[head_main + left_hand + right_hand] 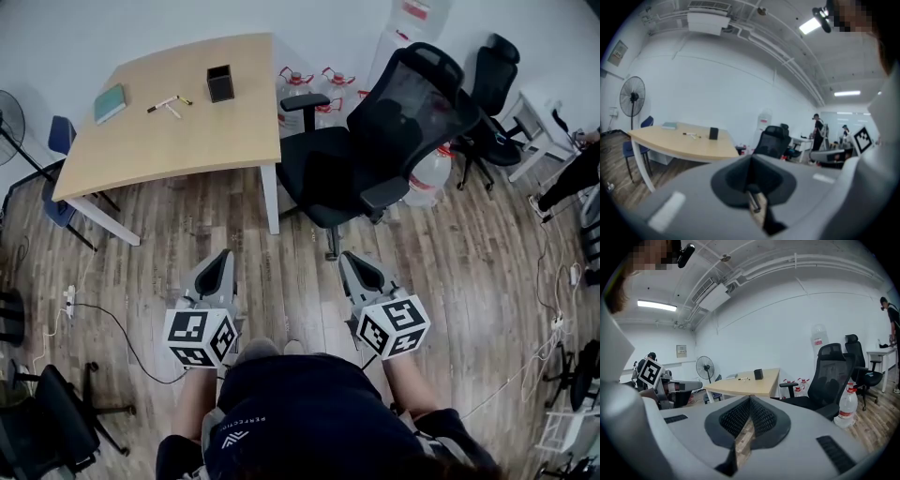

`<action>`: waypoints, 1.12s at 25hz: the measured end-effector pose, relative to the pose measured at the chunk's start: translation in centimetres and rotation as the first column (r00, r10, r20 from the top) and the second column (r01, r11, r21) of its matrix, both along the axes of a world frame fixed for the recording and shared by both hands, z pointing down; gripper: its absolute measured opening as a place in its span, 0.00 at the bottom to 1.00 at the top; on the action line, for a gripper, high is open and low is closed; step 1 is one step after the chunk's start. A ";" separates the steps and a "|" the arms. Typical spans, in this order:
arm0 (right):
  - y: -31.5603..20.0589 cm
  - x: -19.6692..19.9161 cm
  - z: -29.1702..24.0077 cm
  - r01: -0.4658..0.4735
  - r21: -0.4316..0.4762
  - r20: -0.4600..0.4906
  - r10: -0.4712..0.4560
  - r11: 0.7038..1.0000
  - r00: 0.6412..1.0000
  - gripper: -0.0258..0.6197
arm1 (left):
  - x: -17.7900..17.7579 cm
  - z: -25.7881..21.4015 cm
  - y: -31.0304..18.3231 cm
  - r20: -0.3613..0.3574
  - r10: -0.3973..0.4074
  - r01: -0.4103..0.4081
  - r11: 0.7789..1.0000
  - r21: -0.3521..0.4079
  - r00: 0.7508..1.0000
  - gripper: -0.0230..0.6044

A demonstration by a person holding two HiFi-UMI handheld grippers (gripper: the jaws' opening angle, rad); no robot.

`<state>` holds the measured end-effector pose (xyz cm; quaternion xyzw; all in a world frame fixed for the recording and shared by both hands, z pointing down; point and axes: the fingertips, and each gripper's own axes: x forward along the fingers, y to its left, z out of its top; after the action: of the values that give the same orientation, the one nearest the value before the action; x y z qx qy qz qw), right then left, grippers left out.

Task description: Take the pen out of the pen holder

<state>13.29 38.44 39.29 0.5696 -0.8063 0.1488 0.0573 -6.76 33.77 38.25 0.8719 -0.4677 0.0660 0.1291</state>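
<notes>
I hold my left claw and my right claw low in front of me, side by side and apart, both pointing toward the far side. Each one's jaws are pressed together with nothing between them. My left forearm and right forearm hang near my body.

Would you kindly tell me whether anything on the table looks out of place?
Pens lie loose on the table beside the black pen holder, not in it; whether the holder holds anything cannot be seen.
</notes>
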 end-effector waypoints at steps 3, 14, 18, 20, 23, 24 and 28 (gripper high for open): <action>-0.4 0.0 0.2 -0.007 0.001 0.001 0.007 1.000 1.000 0.04 | -0.4 0.2 -0.1 -0.009 -0.011 0.011 1.000 -0.006 1.000 0.05; -2.8 -2.1 0.8 0.037 -0.011 -0.009 -0.037 0.999 0.999 0.04 | -1.8 0.6 -1.0 -0.033 -0.009 0.008 1.000 -0.015 0.999 0.05; -5.4 -2.9 0.8 0.060 -0.016 -0.019 -0.060 0.998 0.998 0.04 | -2.4 0.5 -3.1 -0.077 0.014 -0.015 1.000 -0.021 0.997 0.05; -6.9 -3.3 0.8 0.070 -0.019 -0.026 -0.071 0.997 0.997 0.04 | -2.6 0.6 -4.6 -0.081 0.024 -0.025 1.000 -0.015 0.996 0.05; -9.6 -4.3 1.0 0.089 -0.034 -0.031 -0.090 0.995 0.995 0.04 | -3.0 0.9 -7.1 -0.050 0.026 -0.026 1.000 -0.004 0.998 0.04; -10.6 -4.7 1.1 0.098 -0.038 -0.036 -0.100 0.994 0.994 0.04 | -3.2 1.0 -8.1 -0.045 0.023 -0.023 1.000 -0.003 0.999 0.04; -15.1 -6.2 0.8 0.129 -0.037 -0.077 -0.131 0.991 0.988 0.04 | -3.9 1.2 -12.3 -0.070 0.013 -0.014 1.000 -0.016 0.997 0.04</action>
<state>7.14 23.30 40.11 0.5203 -0.8362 0.1351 0.1081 -10.69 21.52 39.43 0.8757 -0.4565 0.0403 0.1521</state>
